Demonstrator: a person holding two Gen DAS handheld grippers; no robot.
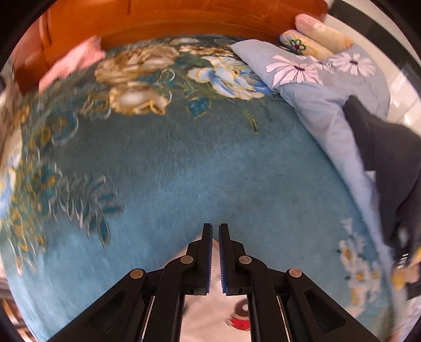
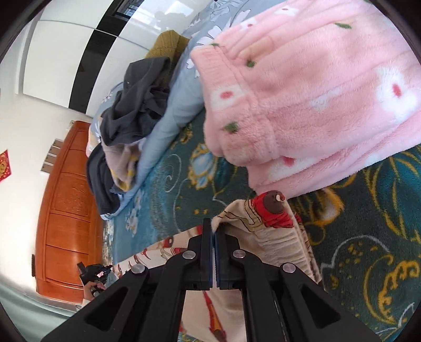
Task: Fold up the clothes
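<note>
A cream garment with red cartoon print (image 2: 273, 236) lies across the teal floral blanket (image 2: 368, 250). My right gripper (image 2: 213, 229) is shut on its upper edge near the gathered waistband. In the left wrist view my left gripper (image 1: 215, 231) has its jaws nearly together, with cream garment (image 1: 210, 318) showing between and under them. A hand holding the left gripper (image 2: 93, 275) shows at the garment's far end. A folded pink fleece garment (image 2: 302, 105) lies just beyond the cream one, and shows blurred as pink fleece (image 1: 73, 60).
A light blue floral quilt (image 1: 315, 105) lies bunched along the bed's side, with a pile of dark grey clothes (image 2: 136, 105) on it. A mustard knit (image 2: 168, 42) lies further back. A wooden headboard (image 1: 184, 18) borders the blanket (image 1: 197, 171). A wooden cabinet (image 2: 68, 210) stands beside the bed.
</note>
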